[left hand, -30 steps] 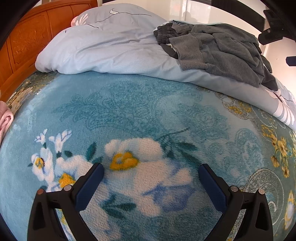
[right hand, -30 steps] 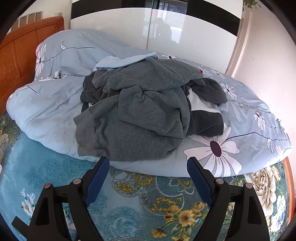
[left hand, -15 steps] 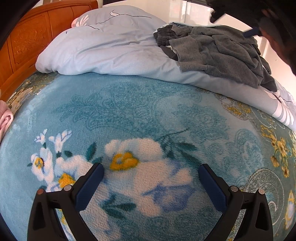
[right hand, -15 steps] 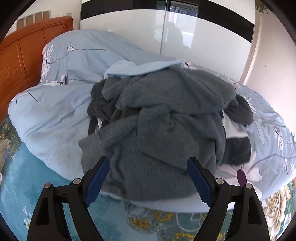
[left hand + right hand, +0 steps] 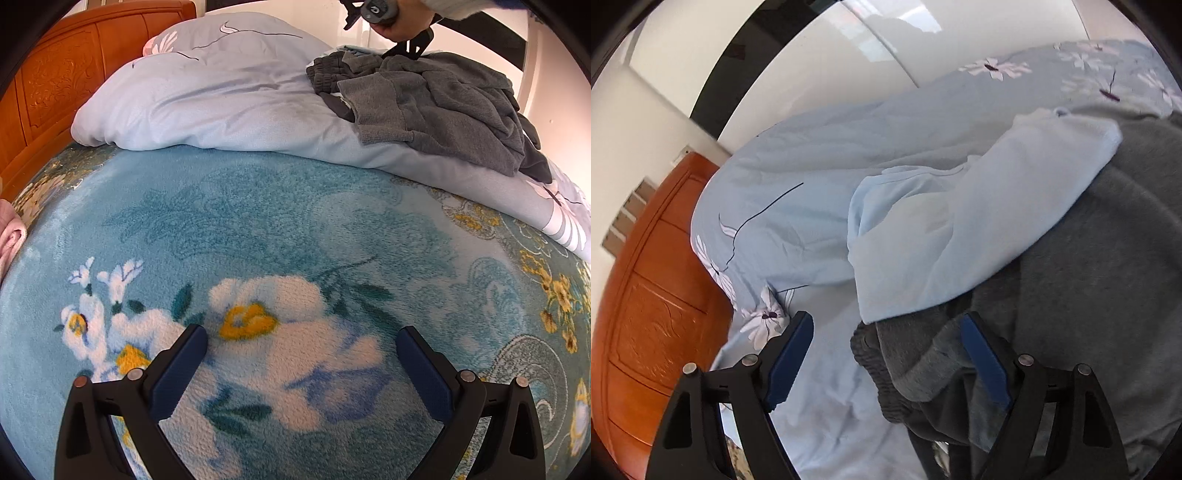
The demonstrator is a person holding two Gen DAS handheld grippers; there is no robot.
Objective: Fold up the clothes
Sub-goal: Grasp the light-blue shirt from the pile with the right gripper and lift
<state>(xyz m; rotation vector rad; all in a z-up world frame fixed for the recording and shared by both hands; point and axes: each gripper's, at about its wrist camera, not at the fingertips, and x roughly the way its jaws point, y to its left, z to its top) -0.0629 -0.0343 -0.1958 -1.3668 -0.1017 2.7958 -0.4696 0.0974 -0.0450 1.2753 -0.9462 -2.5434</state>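
Surface: a bed is covered by a teal fleece blanket [image 5: 280, 221] printed with white and yellow flowers; it fills the near part of the left wrist view.
Bedding: a pale blue duvet [image 5: 221, 103] with a dark-stemmed flower print is heaped across the far side of the blanket.
Room: a carved orange wooden headboard [image 5: 48, 85] is seen at the far left, a glossy white wardrobe front [image 5: 820, 66] with black trim behind the bed, and a plain wall at the far right.
Edge item: a pink cloth [image 5: 11, 236] is seen at the left border, mostly cut off.
Containers: not seen in either view.
Task's thing: a pile of grey clothes [image 5: 439, 107] is lying on the duvet, far right, with a light blue garment [image 5: 960, 229] draped over its far side.
Left gripper [image 5: 301, 363]: spread wide over the blanket's large white flower, nothing between the fingers.
Right gripper [image 5: 886, 354]: held by a hand [image 5: 402, 22] above the pile's far edge; jaws spread though just narrowed, a ribbed grey hem [image 5: 875, 369] lying between them, not pinched.
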